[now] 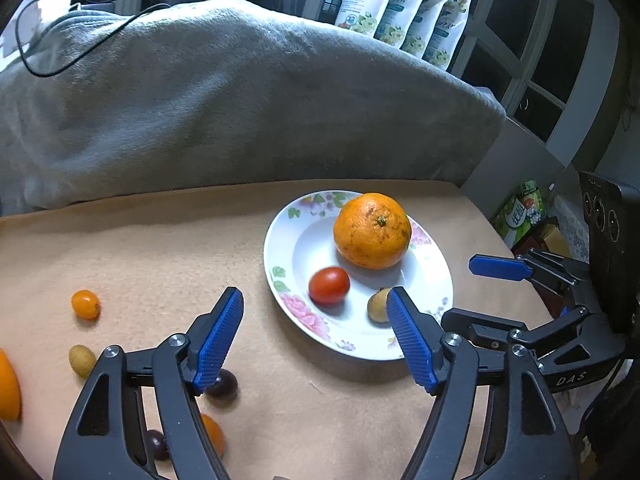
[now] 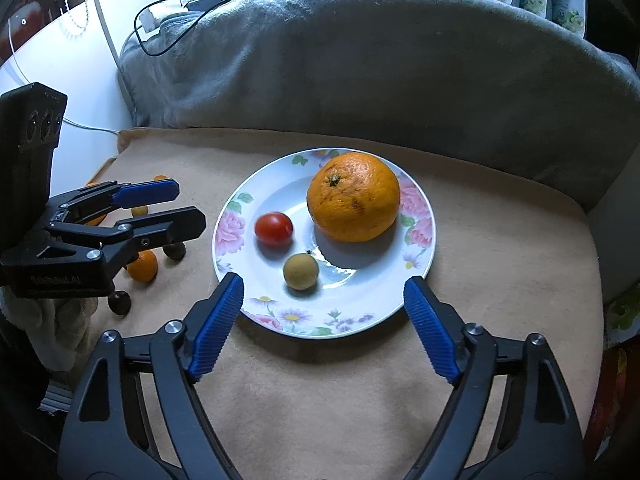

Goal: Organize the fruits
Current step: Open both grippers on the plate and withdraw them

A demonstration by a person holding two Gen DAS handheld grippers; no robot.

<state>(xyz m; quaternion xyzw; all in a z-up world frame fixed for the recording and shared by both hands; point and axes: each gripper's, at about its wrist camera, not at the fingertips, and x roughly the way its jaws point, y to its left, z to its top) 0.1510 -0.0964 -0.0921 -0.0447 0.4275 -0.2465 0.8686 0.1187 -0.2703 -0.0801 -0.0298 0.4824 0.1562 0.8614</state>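
A white floral plate (image 1: 280, 248) (image 2: 360, 320) on a beige cloth holds a large orange (image 1: 372, 231) (image 2: 353, 197), a red cherry tomato (image 1: 329, 286) (image 2: 274, 229) and a small tan fruit (image 1: 378, 306) (image 2: 301, 271). My left gripper (image 1: 316, 300) is open and empty, hovering at the plate's near-left rim. My right gripper (image 2: 324, 292) is open and empty over the plate's near edge; it also shows in the left wrist view (image 1: 476, 292). Loose fruits lie left of the plate: an orange tomato (image 1: 85, 304), a tan fruit (image 1: 82, 361) and a dark grape (image 1: 223, 384).
A grey blanket (image 1: 240, 100) (image 2: 380, 60) piles up behind the cloth with a black cable (image 2: 168, 40) on it. Packaged pouches (image 1: 404, 8) stand at the back. More small fruits (image 2: 142, 266) lie under the left gripper (image 2: 176, 204). The cloth's right edge (image 2: 592, 260) drops off.
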